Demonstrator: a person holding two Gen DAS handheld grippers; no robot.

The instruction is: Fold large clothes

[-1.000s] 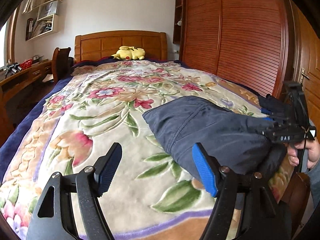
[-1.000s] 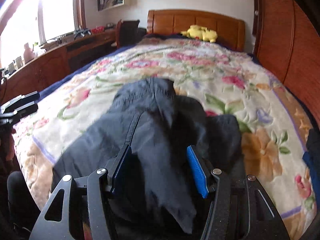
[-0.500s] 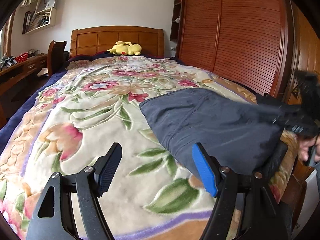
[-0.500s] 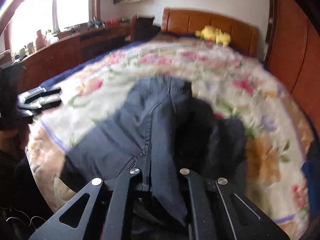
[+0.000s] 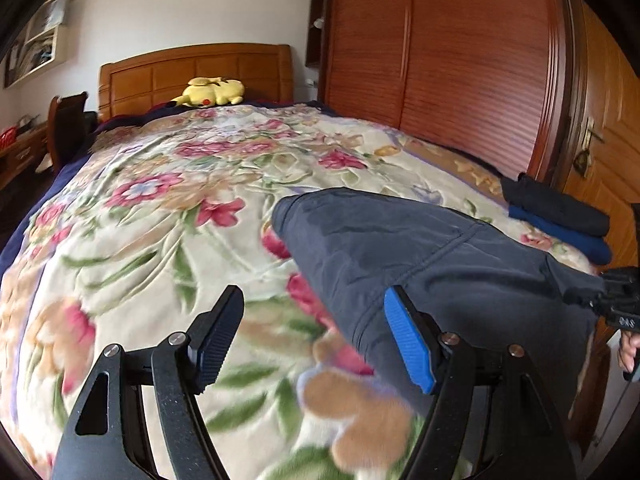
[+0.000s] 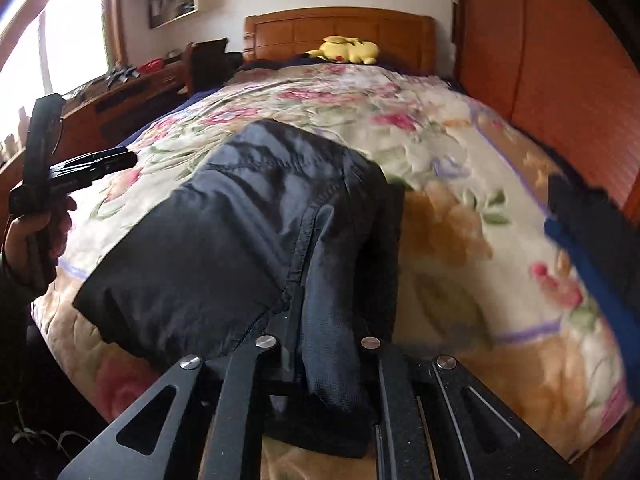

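Here, dark navy garment point(image 6: 248, 216) draped over foot of floral bedspread point(image 5: 168, 208), one edge pinched in closed right gripper point(image 6: 320, 364); left gripper point(image 5: 310, 344) spread wide, empty, beside opposite edge. Probably mid-fold; next, needs left grasp before lifting. Folded stack point(image 5: 560, 216) near bed's right edge
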